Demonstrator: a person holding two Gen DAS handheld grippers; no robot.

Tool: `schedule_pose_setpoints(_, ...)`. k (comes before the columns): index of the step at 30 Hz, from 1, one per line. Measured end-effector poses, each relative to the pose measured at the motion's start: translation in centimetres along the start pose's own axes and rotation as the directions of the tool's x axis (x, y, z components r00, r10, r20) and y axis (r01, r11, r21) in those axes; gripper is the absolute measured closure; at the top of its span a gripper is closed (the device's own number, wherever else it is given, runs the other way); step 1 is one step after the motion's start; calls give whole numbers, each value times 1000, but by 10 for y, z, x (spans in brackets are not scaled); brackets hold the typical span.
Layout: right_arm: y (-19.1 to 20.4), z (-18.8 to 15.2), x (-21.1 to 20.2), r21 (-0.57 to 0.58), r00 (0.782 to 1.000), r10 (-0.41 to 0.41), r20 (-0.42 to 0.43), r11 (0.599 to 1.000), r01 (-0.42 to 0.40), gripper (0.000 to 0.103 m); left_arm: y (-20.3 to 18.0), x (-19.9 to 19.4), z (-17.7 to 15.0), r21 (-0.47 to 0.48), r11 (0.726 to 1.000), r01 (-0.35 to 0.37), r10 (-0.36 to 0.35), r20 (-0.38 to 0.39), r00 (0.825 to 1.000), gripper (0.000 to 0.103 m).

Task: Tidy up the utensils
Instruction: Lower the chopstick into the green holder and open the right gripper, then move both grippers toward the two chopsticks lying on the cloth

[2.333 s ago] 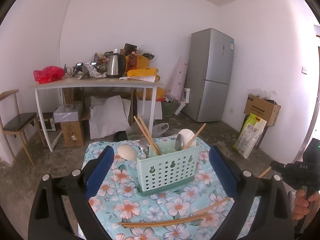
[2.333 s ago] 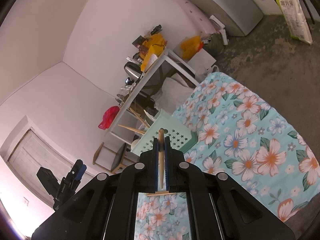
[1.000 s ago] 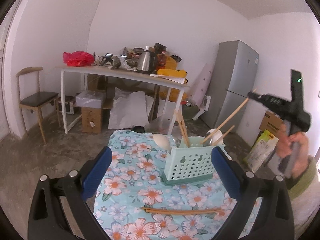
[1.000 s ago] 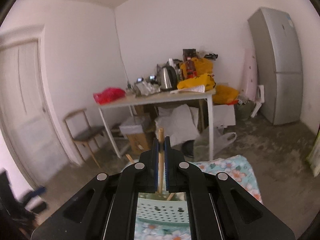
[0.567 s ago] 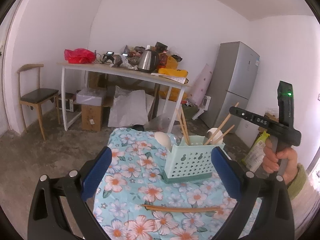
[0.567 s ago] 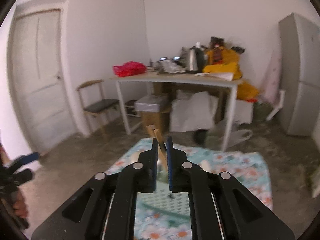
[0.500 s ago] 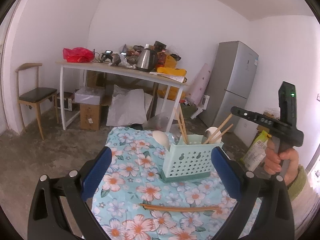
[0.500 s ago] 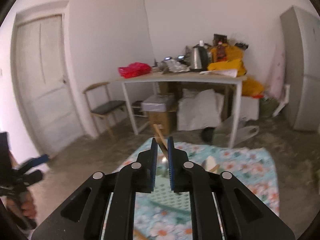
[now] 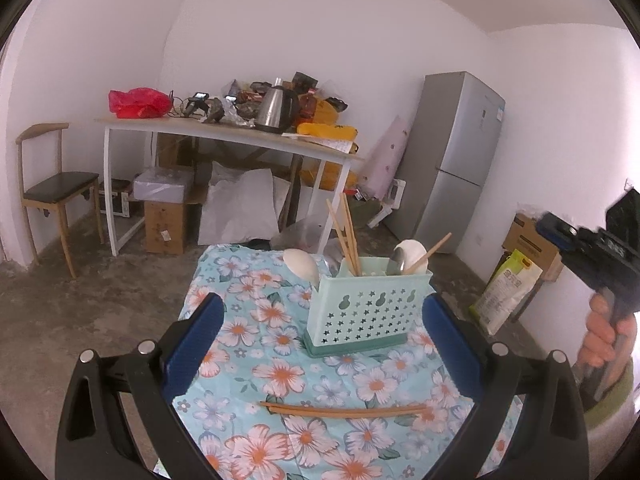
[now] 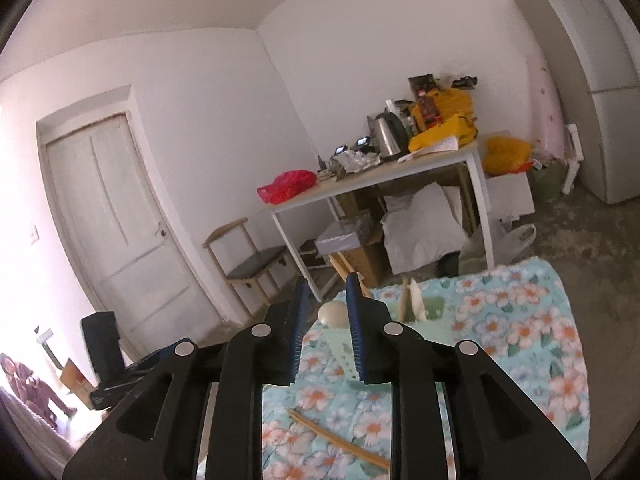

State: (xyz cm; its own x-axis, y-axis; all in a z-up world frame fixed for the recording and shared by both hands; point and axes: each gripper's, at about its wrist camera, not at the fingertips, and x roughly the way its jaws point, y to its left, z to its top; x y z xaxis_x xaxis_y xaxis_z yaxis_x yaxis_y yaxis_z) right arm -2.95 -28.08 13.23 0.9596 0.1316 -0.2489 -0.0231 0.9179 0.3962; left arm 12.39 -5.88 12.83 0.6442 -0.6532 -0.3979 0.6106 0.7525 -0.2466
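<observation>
right claw [image 10: 325, 312] opening, chopsticks [image 9: 343, 411] crosswise

The left wrist view looks slightly downward from close by, across the floral-clothed bench [image 9: 256, 344] to the pale green perforated plastic utensil caddy [image 9: 370, 306]. The right wrist view faces that caddy [image 10: 340, 350] from its other side, tilted. Both share the cluttered white table [image 9: 224, 136] behind.

- A mint-green caddy [image 9: 370, 310] with star cut-outs is standing upright on the floral cloth, holding leaning chopsticks [image 9: 347, 232] and spoons [image 9: 408, 254].
- Two more wooden chopsticks [image 9: 344, 411] are lying flat together in front of it.
</observation>
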Motion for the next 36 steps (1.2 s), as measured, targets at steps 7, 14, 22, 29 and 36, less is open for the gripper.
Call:
schedule_pose_setpoints(7, -17, -55, -2, 90, 987, -114, -116, 988, 125, 72, -9, 18, -12, 16, 1000, -2, 3, -68, 998, 6)
schedule_pose_setpoints(14, -32, -114, 31, 42, 872, -325, -366, 930, 364, 56, -34, 67, -52, 213, 963, -164, 216, -249, 944, 6)
schedule_pose_setpoints(22, -41, -152, 31, 70, 826, -322, -463, 915, 397, 47, -39, 96, -85, 310, 923, -228, 328, -327, 886, 6)
schedule_pose_setpoints(29, -44, -157, 39, 61, 807, -321, -495, 914, 401, 44, -38, 103, -91, 357, 895, -267, 387, -325, 863, 6)
schedule_pose_setpoints(36, -46, -161, 44, 62, 798, -311, -516, 916, 397, 43, -44, 106, -93, 416, 863, -286, 426, -299, 854, 6)
